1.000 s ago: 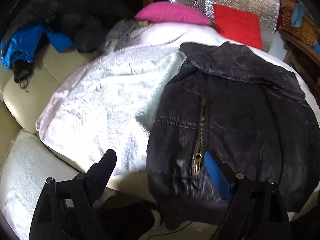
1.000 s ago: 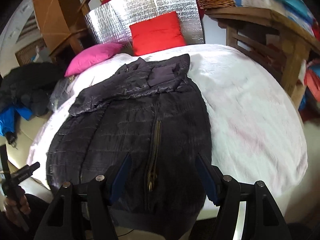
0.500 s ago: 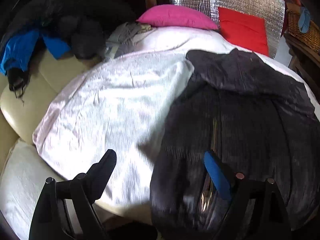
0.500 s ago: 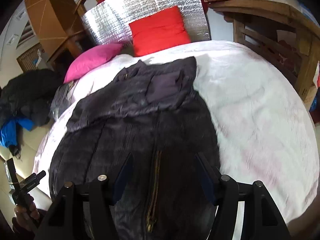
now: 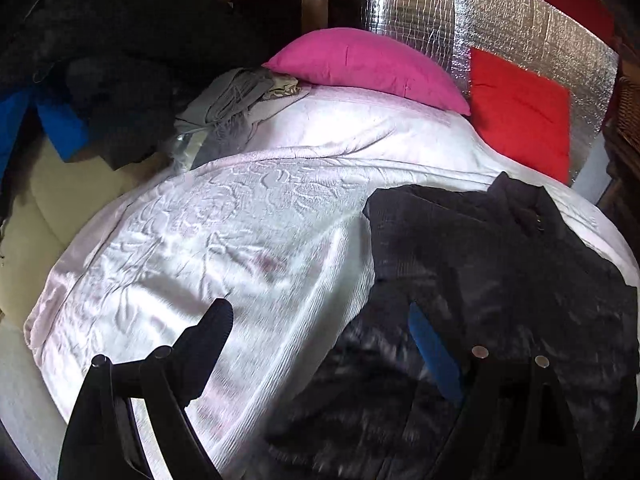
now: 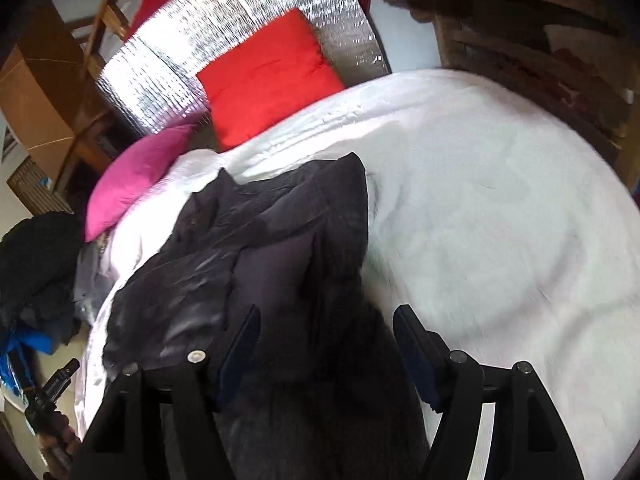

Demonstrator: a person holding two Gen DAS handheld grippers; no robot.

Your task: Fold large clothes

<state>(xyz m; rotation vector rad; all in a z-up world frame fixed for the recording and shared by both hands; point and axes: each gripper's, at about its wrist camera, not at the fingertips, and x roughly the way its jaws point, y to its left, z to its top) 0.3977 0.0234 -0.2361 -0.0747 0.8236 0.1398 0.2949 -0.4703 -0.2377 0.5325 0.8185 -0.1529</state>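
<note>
Dark padded jacket (image 6: 280, 280) spread on the white bedspread (image 6: 500, 220), long axis running near to far, collar end toward the red cushion (image 6: 268, 80) and pink pillow (image 5: 368, 64), hem end near and under both tools

Right gripper (image 6: 326, 344) directly over the jacket's near middle, fingers (image 6: 416, 348) spread wide, holding nothing; right finger roughly above the jacket's right edge where dark cloth meets white cover, left finger over the body panel

Left gripper (image 5: 316, 344) off to the jacket's left side, fingers (image 5: 208, 332) also spread and empty; left finger over bare bedspread, blue-padded right finger over the jacket's left margin

Contact with the cloth not readable in either view, lower part blurred

Probably an approach to the sides for a lengthwise fold: each tool nearest its own edge, right one better centred on the garment, left one straddling the border

Pile of dark and blue clothes (image 5: 100, 60) far left, well apart
</note>
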